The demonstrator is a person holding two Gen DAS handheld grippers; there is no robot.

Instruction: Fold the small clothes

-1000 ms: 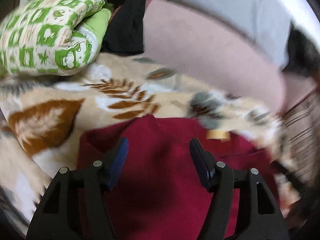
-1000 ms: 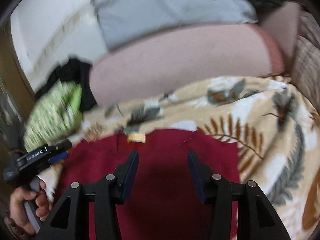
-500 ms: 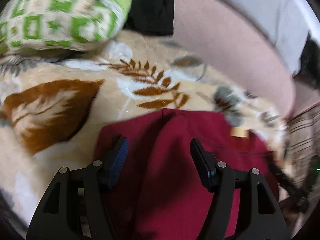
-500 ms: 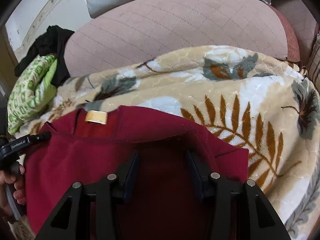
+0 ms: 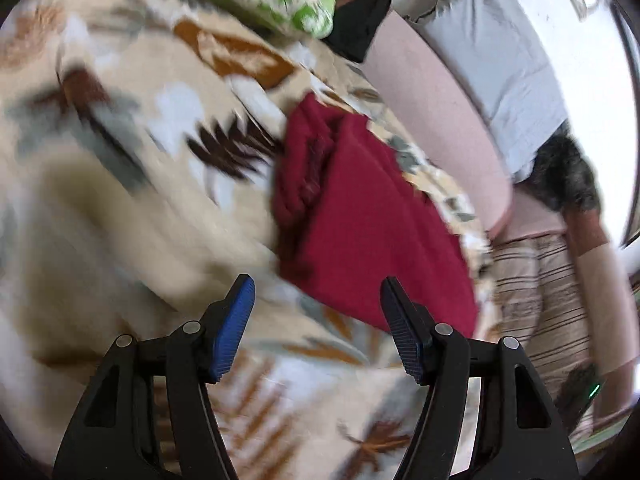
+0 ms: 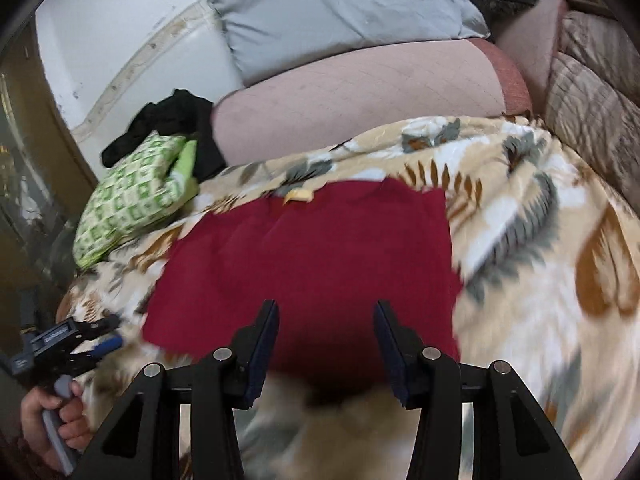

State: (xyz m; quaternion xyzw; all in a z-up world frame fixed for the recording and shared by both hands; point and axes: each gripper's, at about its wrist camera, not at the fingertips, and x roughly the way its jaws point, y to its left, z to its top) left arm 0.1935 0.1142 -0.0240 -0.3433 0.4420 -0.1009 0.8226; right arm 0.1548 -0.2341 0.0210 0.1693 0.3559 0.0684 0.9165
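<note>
A dark red folded garment (image 6: 312, 264) lies flat on the leaf-patterned blanket (image 6: 540, 240), its tan neck label (image 6: 298, 195) at the far edge. It shows in the left wrist view (image 5: 360, 216) as a thick folded stack seen from its left side. My right gripper (image 6: 326, 336) is open and empty above the garment's near edge. My left gripper (image 5: 318, 312) is open and empty, just off the garment's near left corner. The left gripper also shows in the right wrist view (image 6: 92, 336), held in a hand at the lower left.
A green-and-white patterned bundle (image 6: 132, 196) and a black garment (image 6: 176, 116) lie at the far left of the blanket. A pink quilted cushion (image 6: 360, 96) and a grey pillow (image 6: 340, 12) lie behind. A striped brown cover (image 6: 596, 92) is at the right.
Both grippers have pulled back from over the red garment toward its near edge. The left gripper has swung out to the left, clear of the cloth. The garment lies still, folded.
</note>
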